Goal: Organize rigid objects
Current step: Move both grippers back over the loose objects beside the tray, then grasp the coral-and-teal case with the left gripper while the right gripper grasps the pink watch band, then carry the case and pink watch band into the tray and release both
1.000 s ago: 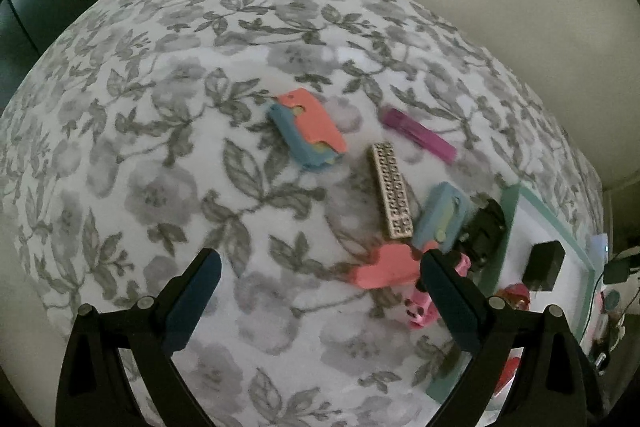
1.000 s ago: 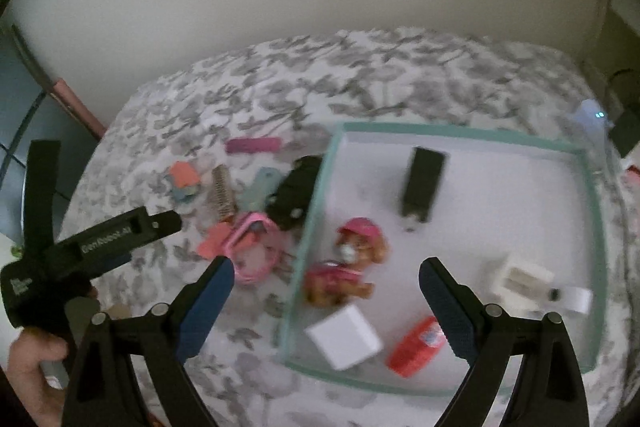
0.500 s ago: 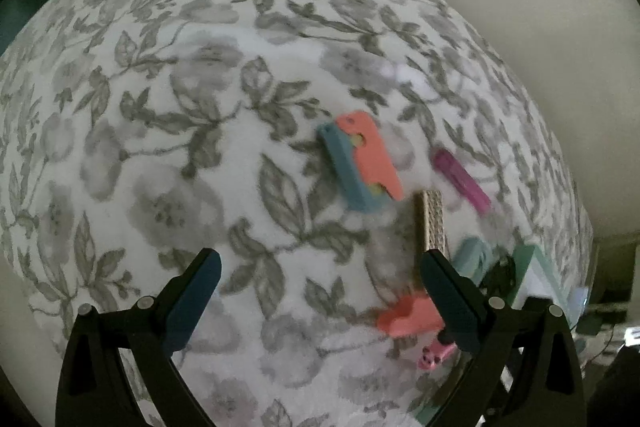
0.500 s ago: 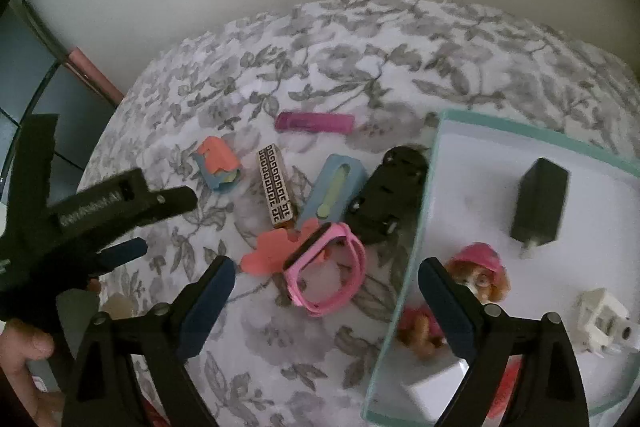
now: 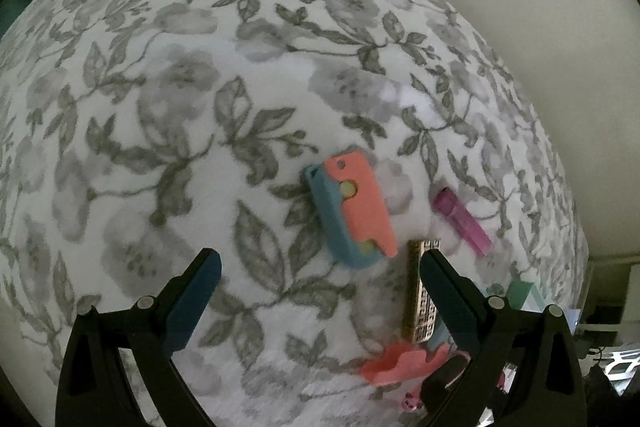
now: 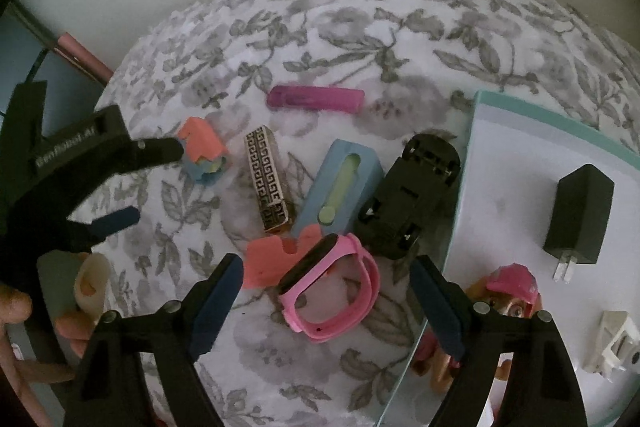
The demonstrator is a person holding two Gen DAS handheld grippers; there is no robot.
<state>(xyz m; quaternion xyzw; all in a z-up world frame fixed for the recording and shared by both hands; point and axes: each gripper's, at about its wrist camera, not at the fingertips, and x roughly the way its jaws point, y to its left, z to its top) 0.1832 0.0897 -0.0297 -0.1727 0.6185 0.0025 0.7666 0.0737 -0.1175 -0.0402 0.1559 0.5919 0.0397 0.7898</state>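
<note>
**Entry: loose items beside the tray, both tools apart and empty**

Tray [image 6: 560, 123]: mint-rimmed, at the right on the floral bed [image 6: 360, 11]; charger and figure already inside.

Right tool [image 6: 326, 291]: fingers spread, nothing held; the watch [image 6: 332, 291] lies directly ahead between them, its band loop toward the camera, its long axis slanting up-right. This tool is judged the nearer.

Left tool [image 5: 320, 279]: fingers spread, nothing held; the orange-blue block [image 5: 352, 211] lies just ahead, slightly right of centre, its long axis running away and a little leftward.

Patterned bar [image 6: 266, 183]: lengthwise away from the right tool, between block and watch.
</note>
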